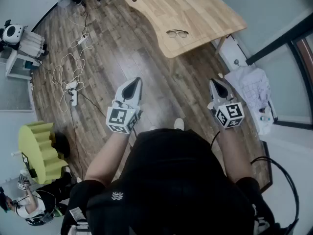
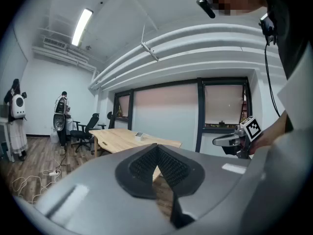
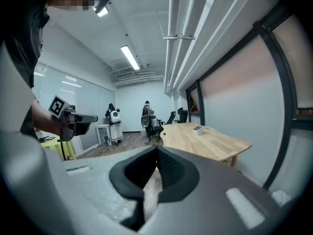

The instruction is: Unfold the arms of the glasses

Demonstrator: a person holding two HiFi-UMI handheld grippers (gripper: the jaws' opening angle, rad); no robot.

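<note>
The wooden table [image 1: 195,11] stands ahead of me, well apart from both grippers, so I judge the task not yet begun: this is the approach. My left gripper [image 1: 135,81] and right gripper [image 1: 215,82] hang side by side over the floor [image 1: 122,43], pointing toward the table and tipped slightly down. Each has its 2 jaws pressed together on nothing. The glasses [image 1: 177,33] lie near the table's closest edge, too small to tell how the arms sit. Next I need to step in, part the jaws, steady the frame with 1 gripper and catch an arm with the other.
</note>
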